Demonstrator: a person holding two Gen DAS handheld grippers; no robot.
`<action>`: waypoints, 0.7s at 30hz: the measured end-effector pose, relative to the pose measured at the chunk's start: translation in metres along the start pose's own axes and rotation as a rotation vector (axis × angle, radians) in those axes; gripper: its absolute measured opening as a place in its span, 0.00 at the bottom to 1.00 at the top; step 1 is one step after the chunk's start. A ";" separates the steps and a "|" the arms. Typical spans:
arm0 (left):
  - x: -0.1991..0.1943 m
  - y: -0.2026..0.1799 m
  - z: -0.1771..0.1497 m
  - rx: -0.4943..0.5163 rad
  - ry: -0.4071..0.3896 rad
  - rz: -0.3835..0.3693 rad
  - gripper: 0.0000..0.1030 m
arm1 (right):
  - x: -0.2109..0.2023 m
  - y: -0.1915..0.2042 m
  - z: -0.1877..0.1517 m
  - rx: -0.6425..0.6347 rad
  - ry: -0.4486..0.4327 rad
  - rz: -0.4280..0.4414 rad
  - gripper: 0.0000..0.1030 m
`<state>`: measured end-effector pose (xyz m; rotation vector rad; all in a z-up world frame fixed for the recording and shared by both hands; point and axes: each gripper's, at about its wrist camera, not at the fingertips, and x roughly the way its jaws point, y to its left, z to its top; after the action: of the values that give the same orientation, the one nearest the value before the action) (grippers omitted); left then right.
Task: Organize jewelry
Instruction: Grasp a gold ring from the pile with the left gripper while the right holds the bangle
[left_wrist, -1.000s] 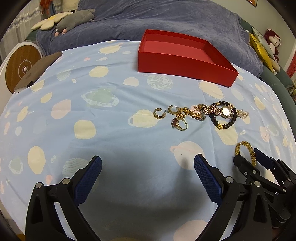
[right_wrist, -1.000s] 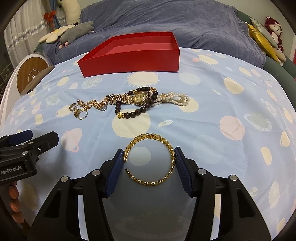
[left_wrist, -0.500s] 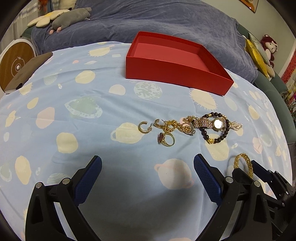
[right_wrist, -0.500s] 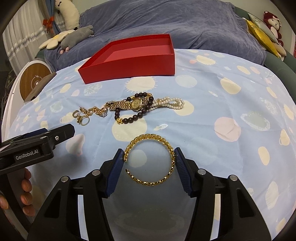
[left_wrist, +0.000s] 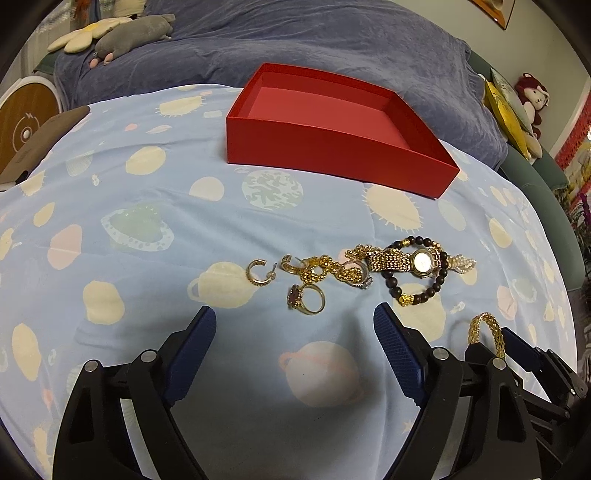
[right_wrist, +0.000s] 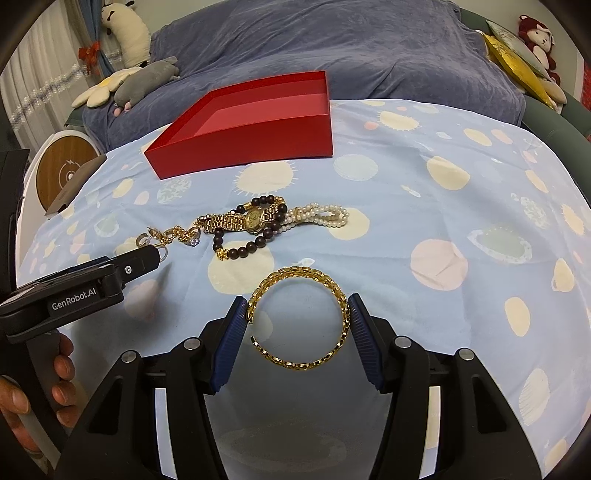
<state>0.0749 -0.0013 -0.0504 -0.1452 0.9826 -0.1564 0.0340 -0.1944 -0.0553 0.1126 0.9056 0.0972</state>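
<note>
We judged the step in hand to be the gathering of loose pieces for the red box (left_wrist: 332, 147), which stood open and looked empty at the far side of the counter (left_wrist: 147, 229), well apart from the jewelry. Our right tongs (right_wrist: 298, 317) held the gold chain bangle (right_wrist: 299, 317) by its two sides, the blue pads pressing on it at a middling width, lifted clear of the cloth as far as we could tell. Our left tongs (left_wrist: 295, 347) stood wide with nothing between them, and their jaws were closing; they hung just short of the gold ring with the red stone (left_wrist: 306, 297). The next move, as we read it, called for the left tongs to come forward and down over that ring, narrowing a good deal, since it was small and lay flat, while the right carried the bangle over the near wall of the box. The remaining pieces lay in a row across the middle of the counter: a gold hoop earring (left_wrist: 260, 273) alone at the left end, a second hoop touching a gold chain (left_wrist: 332, 271), then a gold watch (left_wrist: 406, 260) lying across a dark bead bracelet (left_wrist: 421, 291), with a pearl strand (right_wrist: 325, 218) beside them. These last were tangled together, so we expected lifting one to drag another.
</note>
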 end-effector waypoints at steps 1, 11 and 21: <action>-0.001 -0.003 0.001 0.007 -0.006 -0.005 0.81 | 0.000 -0.001 0.001 0.005 0.000 0.000 0.52; 0.013 -0.018 0.007 0.057 0.010 0.016 0.68 | 0.002 -0.005 0.006 0.015 0.004 0.004 0.53; 0.015 -0.013 0.000 0.087 0.005 0.003 0.24 | 0.006 -0.005 0.005 0.012 0.018 0.005 0.53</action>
<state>0.0825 -0.0166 -0.0600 -0.0630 0.9794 -0.1964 0.0416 -0.1989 -0.0579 0.1251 0.9236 0.0976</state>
